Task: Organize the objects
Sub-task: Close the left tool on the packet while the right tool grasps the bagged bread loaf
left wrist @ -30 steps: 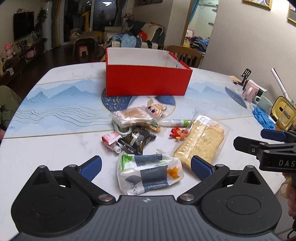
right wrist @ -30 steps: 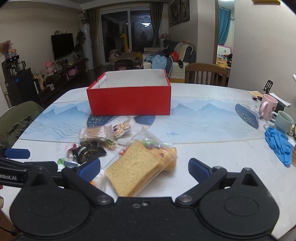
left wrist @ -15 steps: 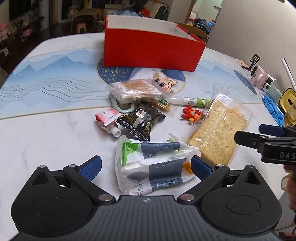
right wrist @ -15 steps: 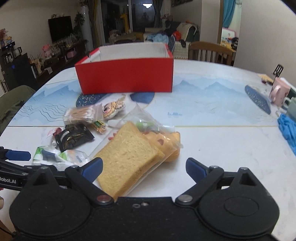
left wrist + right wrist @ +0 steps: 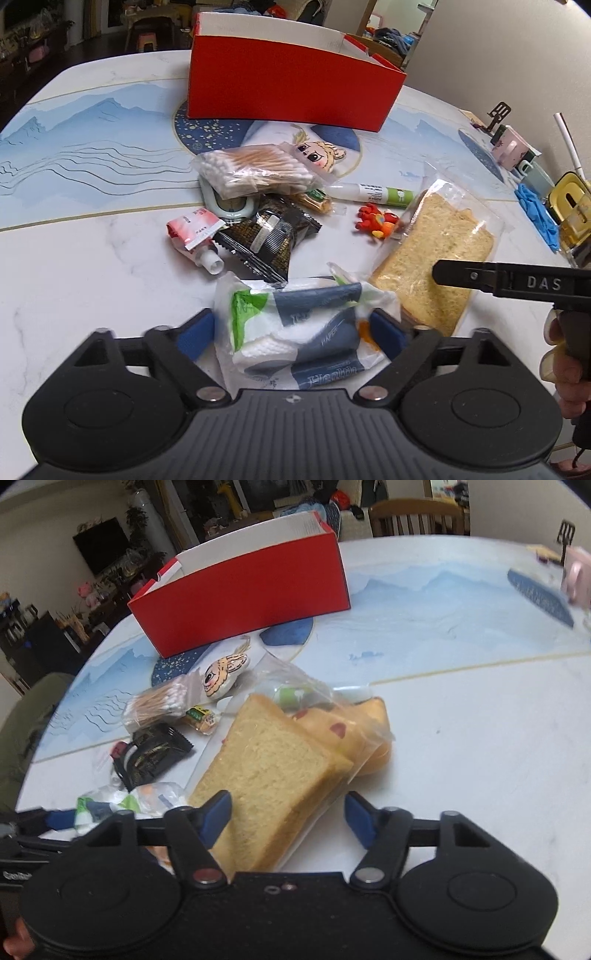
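Note:
A blue, white and green tissue pack [image 5: 306, 325] lies on the marble table [image 5: 92, 288], between the fingers of my left gripper [image 5: 290, 332]. Its jaws are closing, with the blue pads right at the pack's sides. A clear bag of sliced bread [image 5: 273, 760] lies between the fingers of my right gripper [image 5: 288, 812]. Those jaws are closing too; the left pad is at the bread's edge and the right pad stands just off the bag. One right finger crosses the bread bag [image 5: 443, 243] in the left wrist view. The open red box [image 5: 288, 85] stands behind the pile.
Loose items sit between the box and the grippers: a cotton swab bag [image 5: 255, 170], black sachet [image 5: 269, 236], red-white pouch [image 5: 192, 229], glue stick [image 5: 373, 192], small red toy [image 5: 376, 221]. A pink mug [image 5: 513, 147] and blue gloves [image 5: 535, 214] are at the right edge.
Both grippers have sunk toward the table and tilted down. The left jaws have narrowed around the tissue pack, and the right jaws have narrowed much more around the bread bag.

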Motion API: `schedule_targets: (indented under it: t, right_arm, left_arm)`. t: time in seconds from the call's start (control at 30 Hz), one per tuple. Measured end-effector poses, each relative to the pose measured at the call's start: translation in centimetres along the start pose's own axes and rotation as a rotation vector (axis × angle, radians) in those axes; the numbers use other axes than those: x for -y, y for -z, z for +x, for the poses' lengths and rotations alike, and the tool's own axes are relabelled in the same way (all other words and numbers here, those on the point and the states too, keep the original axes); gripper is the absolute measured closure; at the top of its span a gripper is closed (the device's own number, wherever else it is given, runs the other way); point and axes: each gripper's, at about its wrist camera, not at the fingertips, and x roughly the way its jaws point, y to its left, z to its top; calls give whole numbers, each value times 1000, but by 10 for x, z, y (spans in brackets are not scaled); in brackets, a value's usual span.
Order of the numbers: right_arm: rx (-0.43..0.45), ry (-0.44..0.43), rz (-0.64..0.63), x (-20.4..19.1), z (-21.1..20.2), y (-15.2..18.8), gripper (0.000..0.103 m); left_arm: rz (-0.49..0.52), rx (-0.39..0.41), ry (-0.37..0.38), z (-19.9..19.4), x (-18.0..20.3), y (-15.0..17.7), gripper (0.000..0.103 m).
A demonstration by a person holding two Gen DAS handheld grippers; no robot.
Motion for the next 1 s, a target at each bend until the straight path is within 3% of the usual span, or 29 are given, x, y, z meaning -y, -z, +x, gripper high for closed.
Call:
schedule_targets:
  t: [0.07, 0.13, 0.43, 0.6, 1.0]
  right_arm:
    - [-1, -18, 8, 0, 0, -1, 51]
    - [4, -13, 14, 0, -2, -2, 56]
    - [33, -37, 40, 0, -16, -4, 72]
    - [74, -48, 20, -2, -30, -6, 75]
    - [152, -10, -93, -6, -60, -17, 81]
  left_arm:
    - [4, 6, -5, -1, 1, 0, 21]
    - [7, 3, -20, -2, 1, 1, 39]
    - [-31, 24, -24, -16, -3, 3, 71]
    - [-30, 57, -38, -29, 2, 2, 77]
    - [-107, 131, 1, -64, -2, -6, 78]
